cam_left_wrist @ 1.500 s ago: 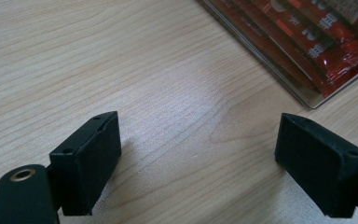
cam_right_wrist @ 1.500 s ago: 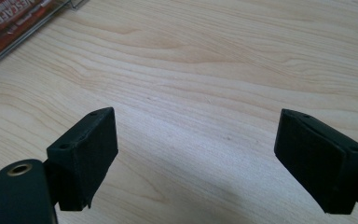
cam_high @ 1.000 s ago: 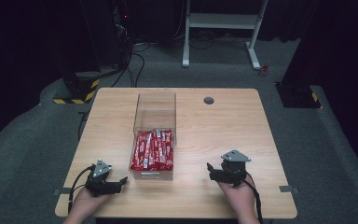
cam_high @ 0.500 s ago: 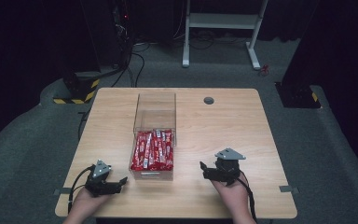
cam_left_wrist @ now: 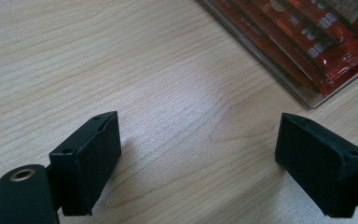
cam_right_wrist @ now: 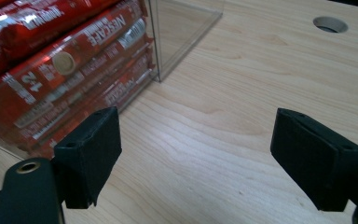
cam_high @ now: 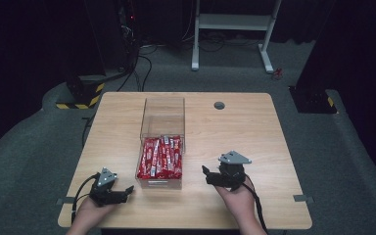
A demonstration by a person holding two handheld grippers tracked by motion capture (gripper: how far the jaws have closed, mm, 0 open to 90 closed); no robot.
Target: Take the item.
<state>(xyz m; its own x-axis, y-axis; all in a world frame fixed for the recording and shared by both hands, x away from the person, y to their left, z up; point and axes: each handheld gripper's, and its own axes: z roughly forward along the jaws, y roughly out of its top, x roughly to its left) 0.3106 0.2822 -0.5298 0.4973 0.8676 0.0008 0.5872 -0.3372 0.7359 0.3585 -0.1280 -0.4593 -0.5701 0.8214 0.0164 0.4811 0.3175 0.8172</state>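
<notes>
Clear box (cam_high: 162, 117), glossy red sachets (cam_high: 160, 156)

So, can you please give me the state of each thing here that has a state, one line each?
left gripper: open, holding nothing, low over the table.
right gripper: open, holding nothing, beside the box.
clear box: no lid on top, near half full, far half bare.
red sachets: lying flat, stacked in the box.

2 black grippers, left (cam_high: 122, 192) and right (cam_high: 206, 174), each with a grey three-cornered plate, trailing black cable, block-shaped jaws
</notes>
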